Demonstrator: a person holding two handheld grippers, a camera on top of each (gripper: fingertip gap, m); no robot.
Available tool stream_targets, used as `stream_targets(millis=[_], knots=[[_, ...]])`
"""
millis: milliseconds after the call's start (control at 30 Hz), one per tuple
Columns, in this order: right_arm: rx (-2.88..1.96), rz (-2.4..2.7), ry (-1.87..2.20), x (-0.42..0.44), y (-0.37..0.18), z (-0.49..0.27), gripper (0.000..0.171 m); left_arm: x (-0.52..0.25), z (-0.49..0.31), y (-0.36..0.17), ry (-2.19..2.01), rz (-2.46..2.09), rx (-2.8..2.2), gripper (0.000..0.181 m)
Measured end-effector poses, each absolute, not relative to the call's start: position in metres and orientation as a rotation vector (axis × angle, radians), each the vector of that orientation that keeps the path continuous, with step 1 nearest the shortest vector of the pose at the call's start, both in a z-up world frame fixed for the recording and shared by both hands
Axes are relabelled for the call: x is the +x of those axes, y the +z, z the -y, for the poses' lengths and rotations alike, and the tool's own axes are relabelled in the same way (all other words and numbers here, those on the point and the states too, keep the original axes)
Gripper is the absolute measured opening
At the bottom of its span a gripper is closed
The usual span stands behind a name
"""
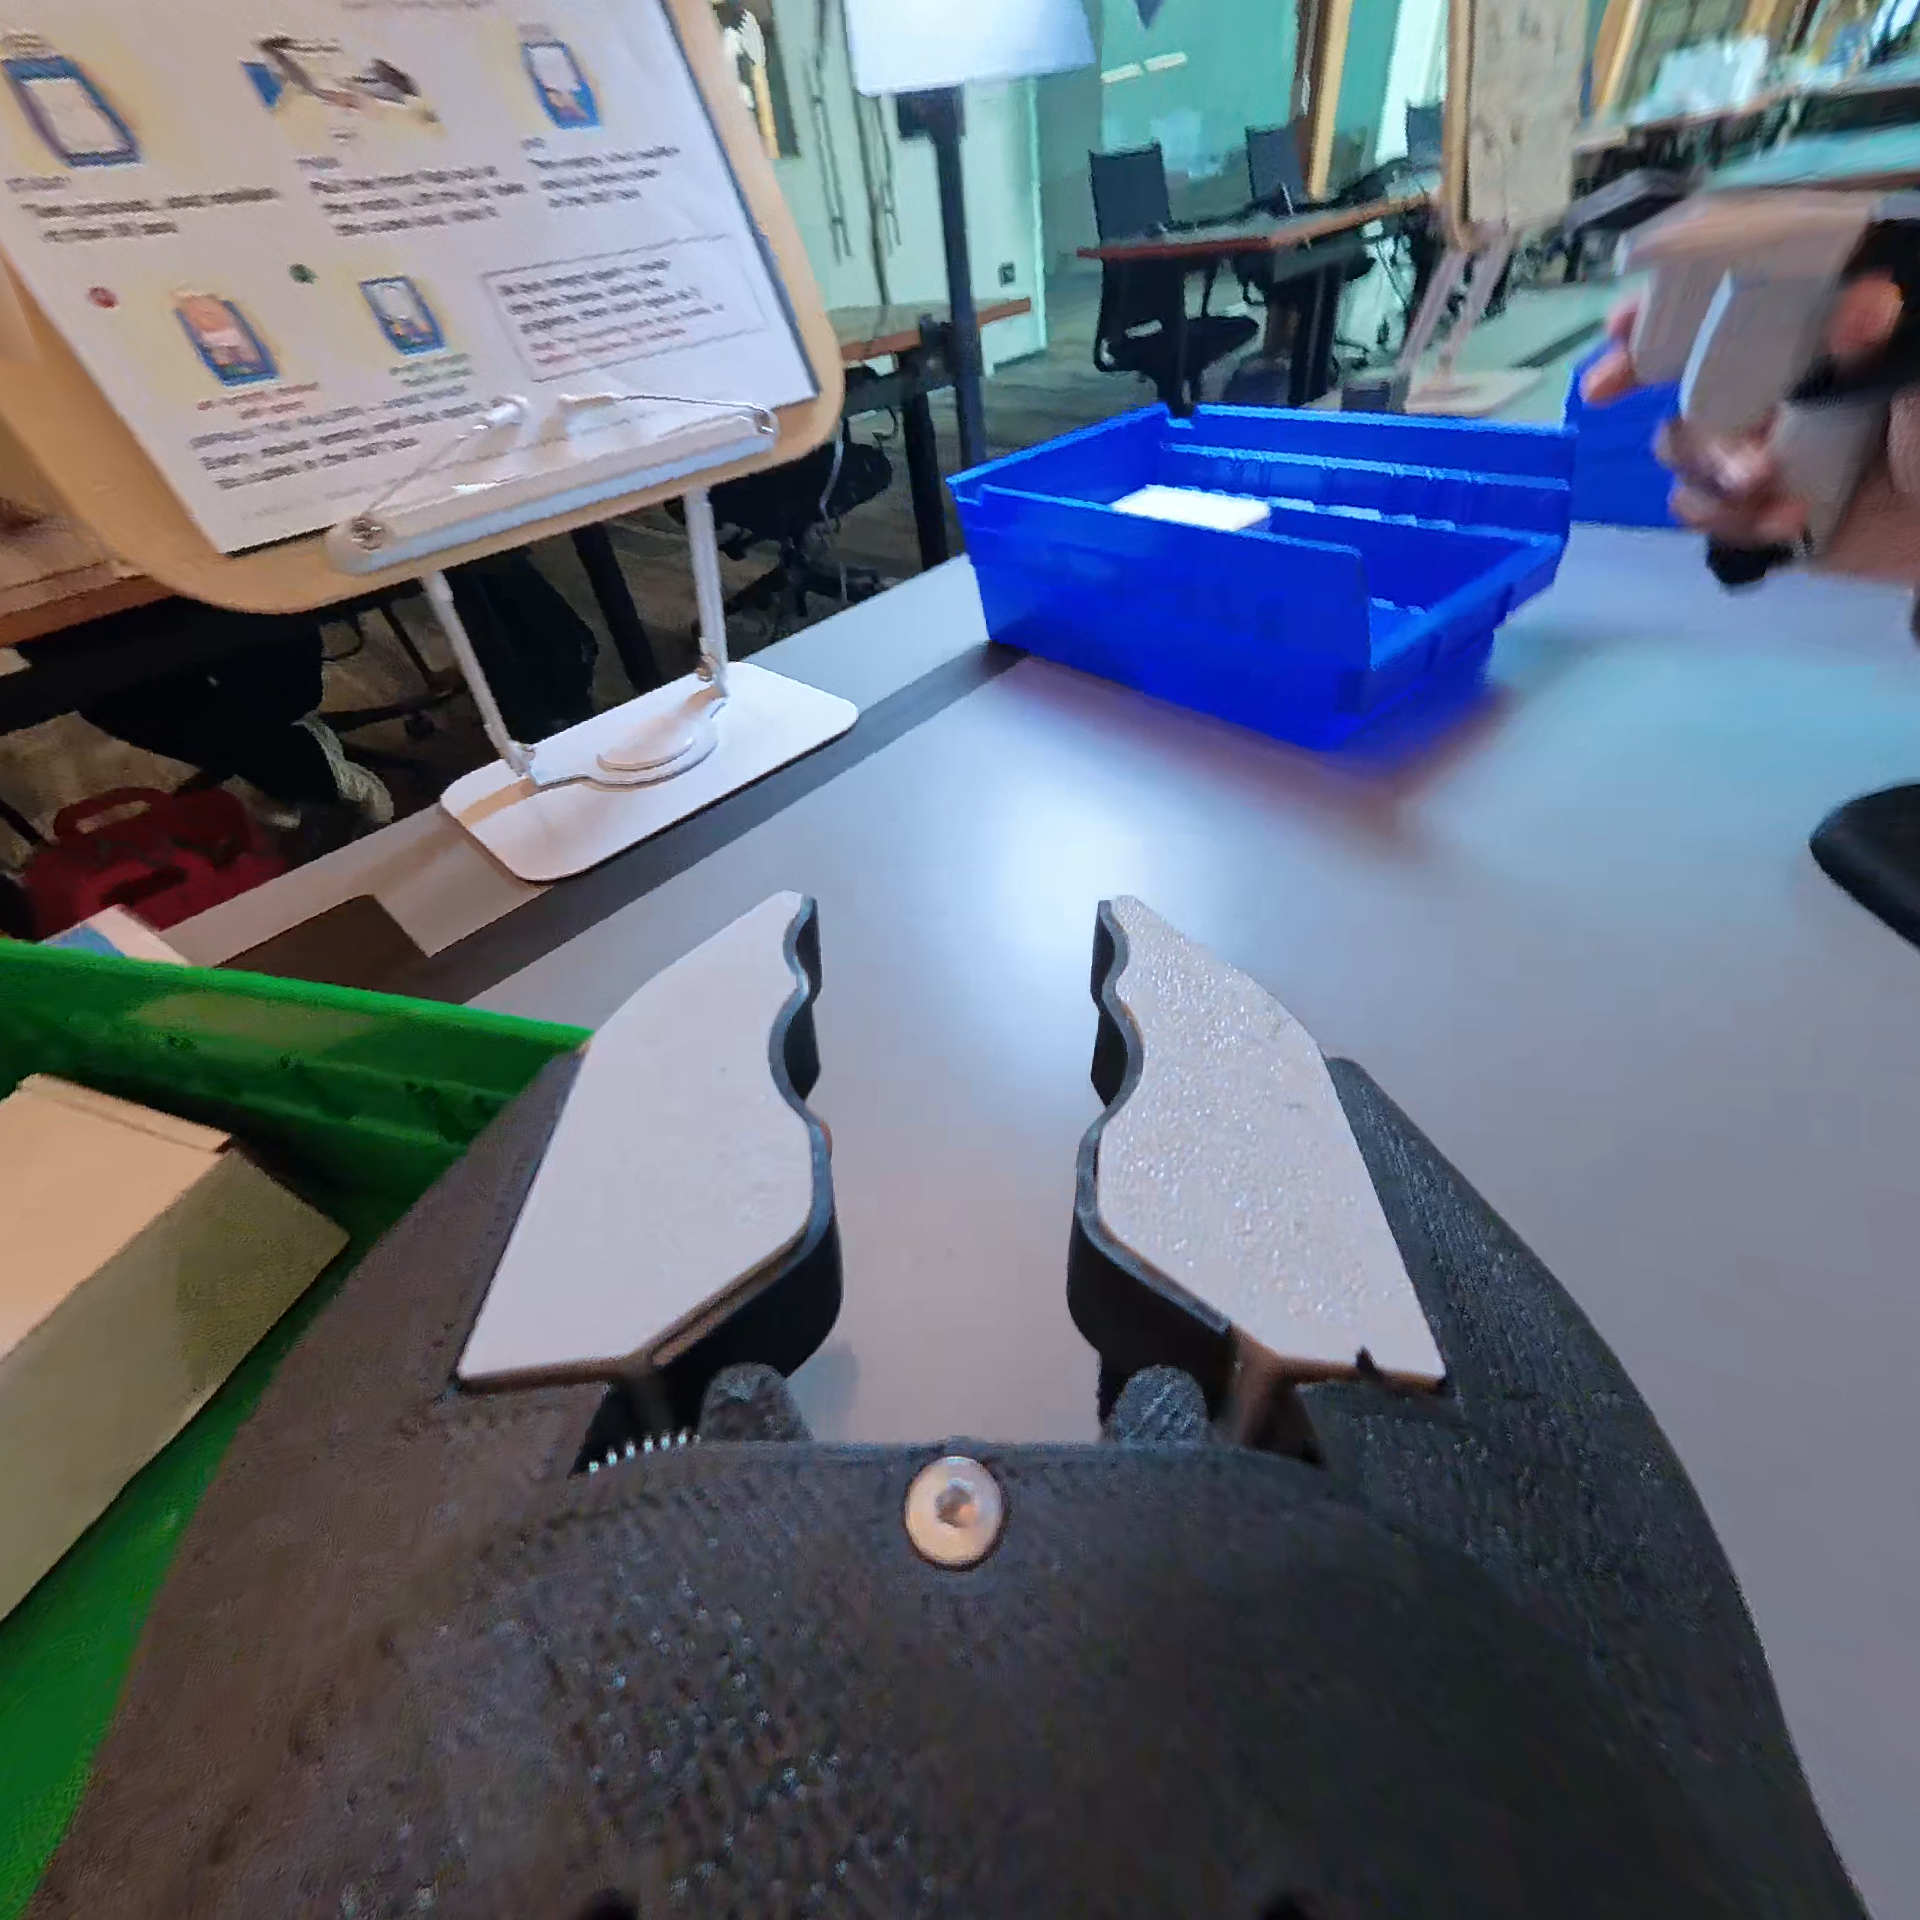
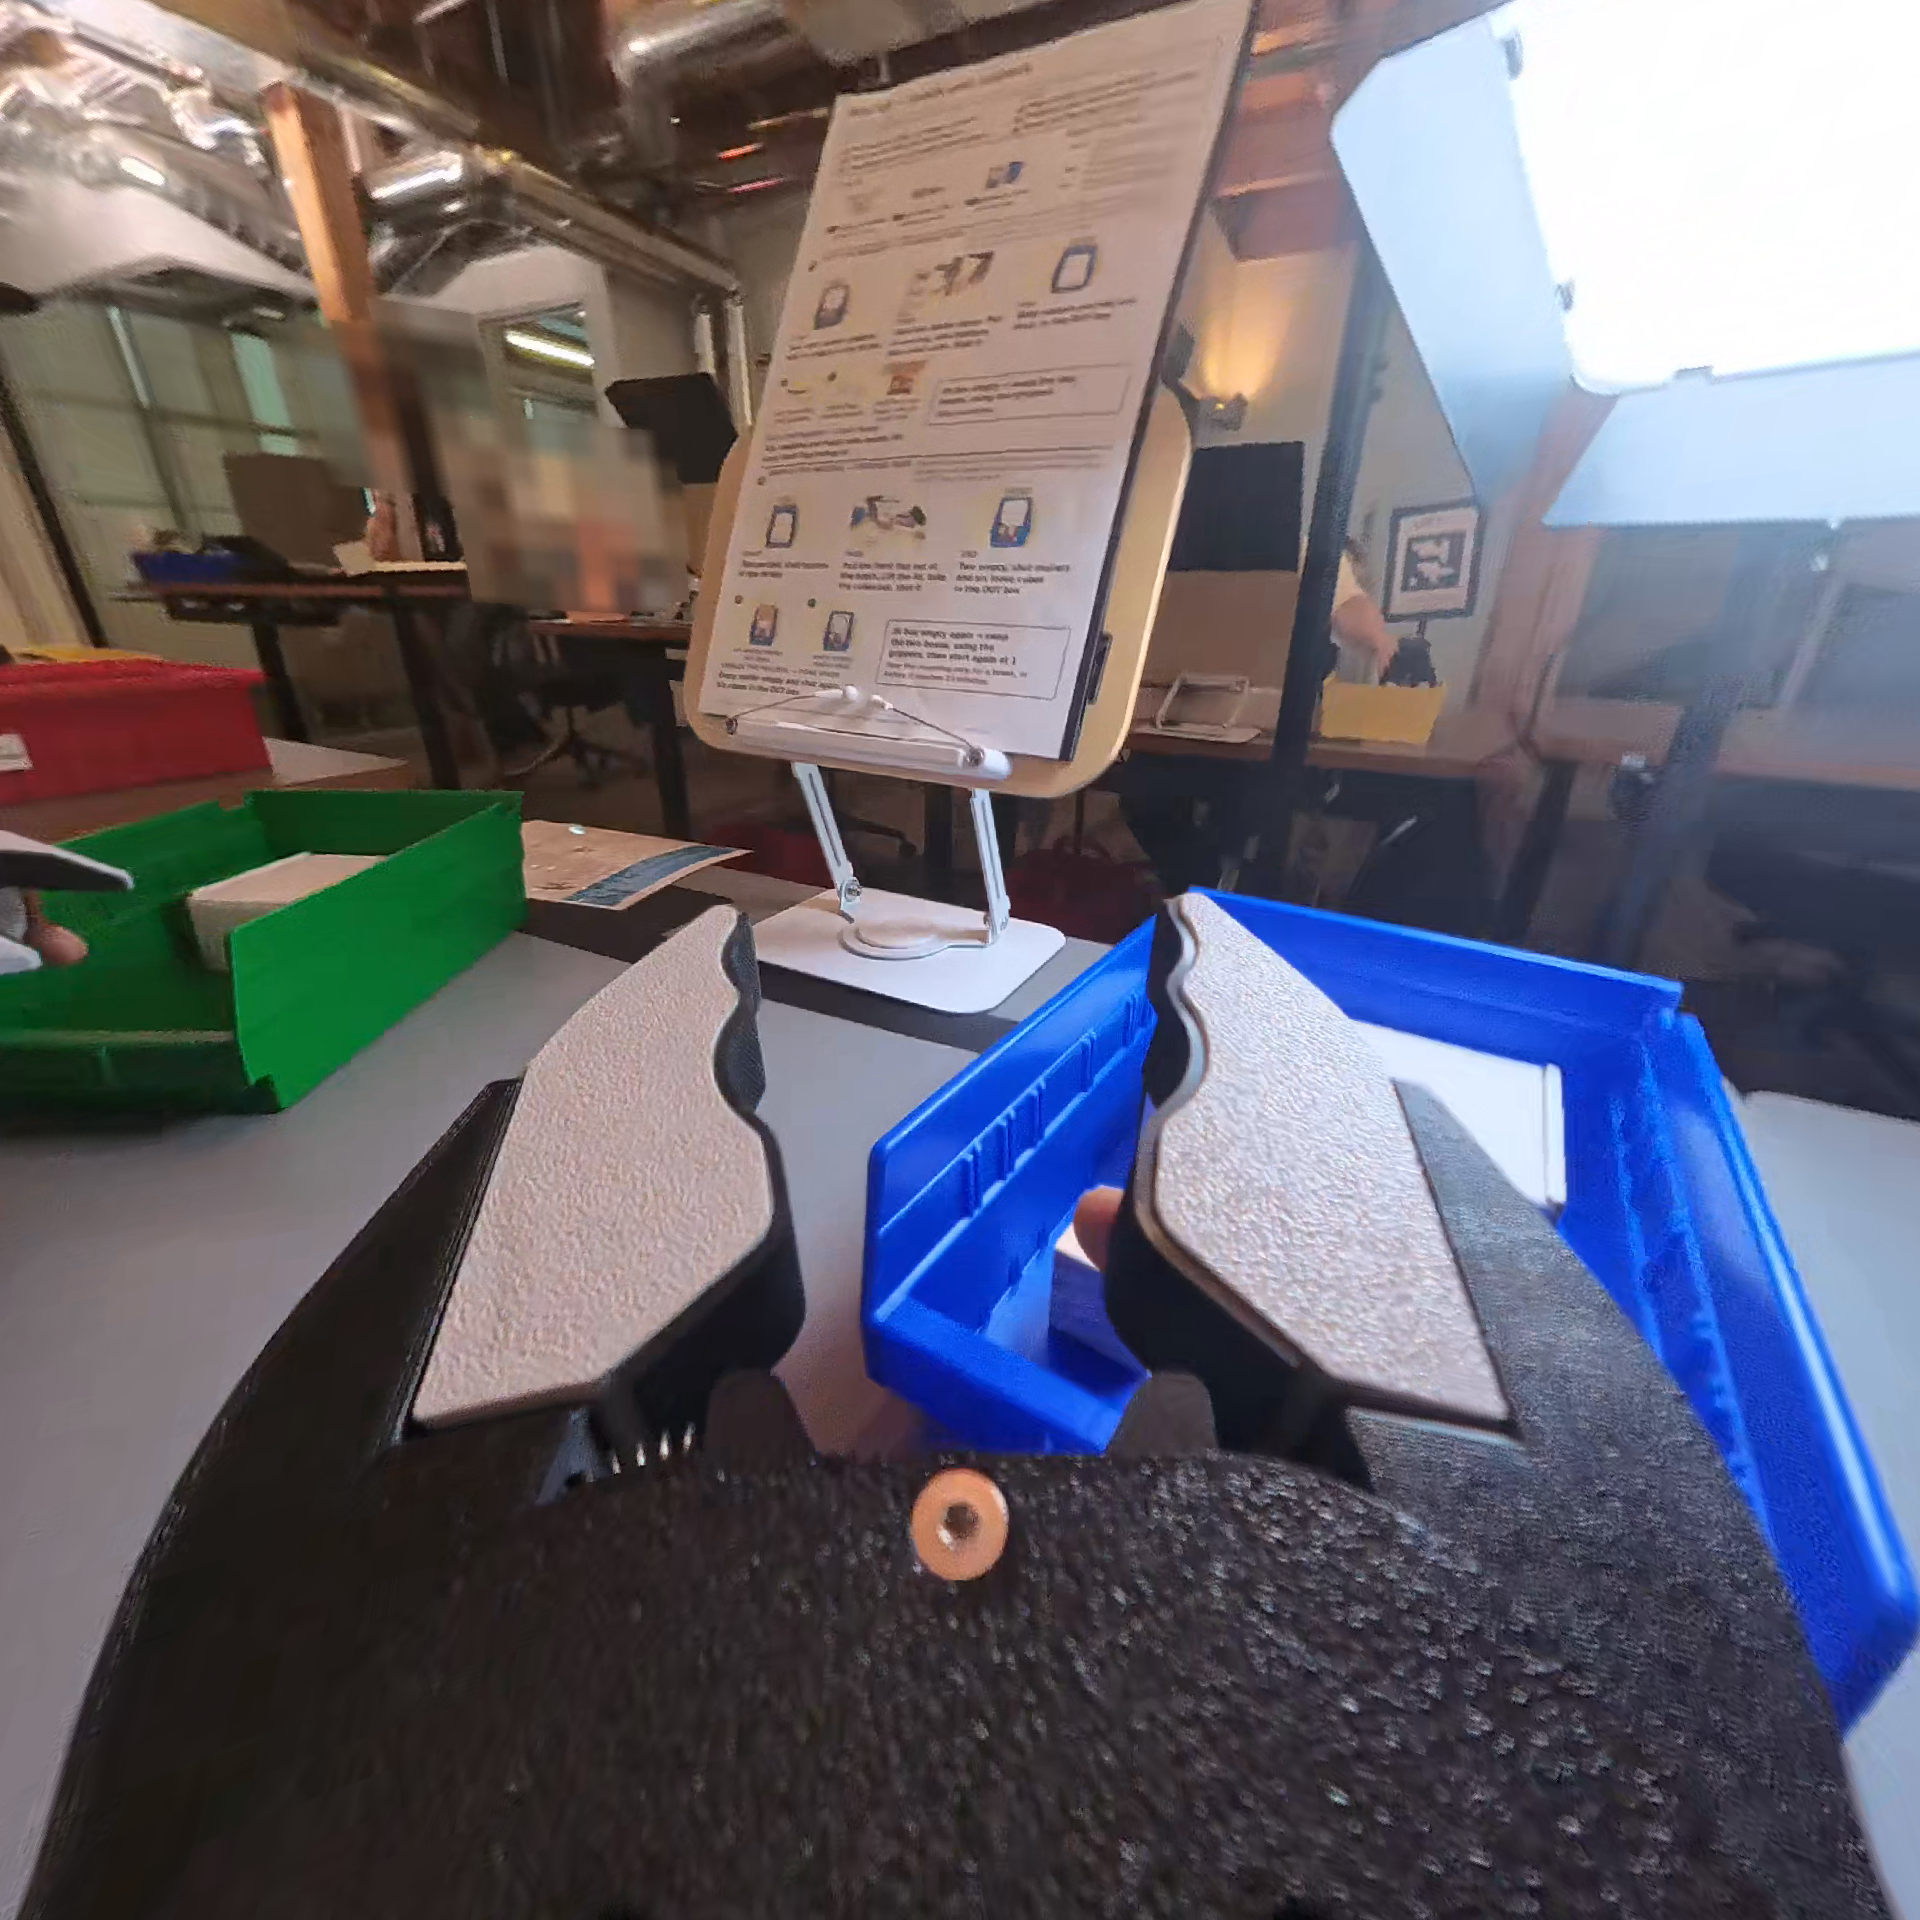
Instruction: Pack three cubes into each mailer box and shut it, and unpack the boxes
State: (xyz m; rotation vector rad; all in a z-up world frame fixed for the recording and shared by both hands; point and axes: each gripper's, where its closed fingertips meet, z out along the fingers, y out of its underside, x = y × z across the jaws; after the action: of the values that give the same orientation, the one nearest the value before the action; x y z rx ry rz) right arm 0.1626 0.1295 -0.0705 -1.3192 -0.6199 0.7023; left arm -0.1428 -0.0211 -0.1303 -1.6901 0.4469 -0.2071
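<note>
My left gripper (image 1: 954,940) is open and empty, low over the grey table just right of a green bin (image 1: 260,1081). A white mailer box (image 1: 125,1278) lies in that bin; bin (image 2: 343,935) and box (image 2: 270,894) also show at the left of the right wrist view. My right gripper (image 2: 954,951) is open and empty, above the near left corner of a blue bin (image 2: 1704,1247). That blue bin (image 1: 1247,613) holds a flat white mailer (image 1: 1190,509). The right gripper, blurred and held by a hand, shows far right in the left wrist view (image 1: 1756,353). No cubes are visible.
A white stand with an instruction sheet (image 1: 416,260) stands at the table's far edge between the bins; it also shows in the right wrist view (image 2: 935,468). A red bin (image 2: 125,727) sits on another table at far left. A second blue bin (image 1: 1621,457) lies behind the first.
</note>
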Motion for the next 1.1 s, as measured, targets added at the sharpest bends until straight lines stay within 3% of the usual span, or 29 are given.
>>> stream_targets(millis=[167, 333, 533, 767, 933, 1100], knots=[[-1.378, 0.552, 0.647, 0.162, -0.109, -0.117, 0.069, -0.188, 0.018, -0.116, -0.171, -0.256, -1.647, 0.05], [-1.357, 0.578, 0.612, 0.157, -0.107, -0.115, 0.069, -0.239, 0.019, -0.09, -0.112, -0.123, -1.62, 0.053], [-1.348, 0.621, 0.586, 0.153, -0.111, -0.113, 0.069, -0.333, -0.007, -0.072, 0.361, -0.249, -1.824, 0.063], [-1.354, 0.633, 0.593, 0.157, -0.114, -0.114, 0.068, -0.372, -0.045, -0.149, 0.57, -0.649, -2.275, 0.073], [-1.359, 0.679, 0.608, 0.151, -0.121, -0.112, 0.068, -0.396, -0.058, -0.202, 0.457, -0.796, -2.603, 0.099], [-1.321, 0.735, 0.612, 0.145, -0.122, -0.105, 0.07, -0.412, -0.069, -0.223, 0.27, -0.856, -2.777, 0.112]])
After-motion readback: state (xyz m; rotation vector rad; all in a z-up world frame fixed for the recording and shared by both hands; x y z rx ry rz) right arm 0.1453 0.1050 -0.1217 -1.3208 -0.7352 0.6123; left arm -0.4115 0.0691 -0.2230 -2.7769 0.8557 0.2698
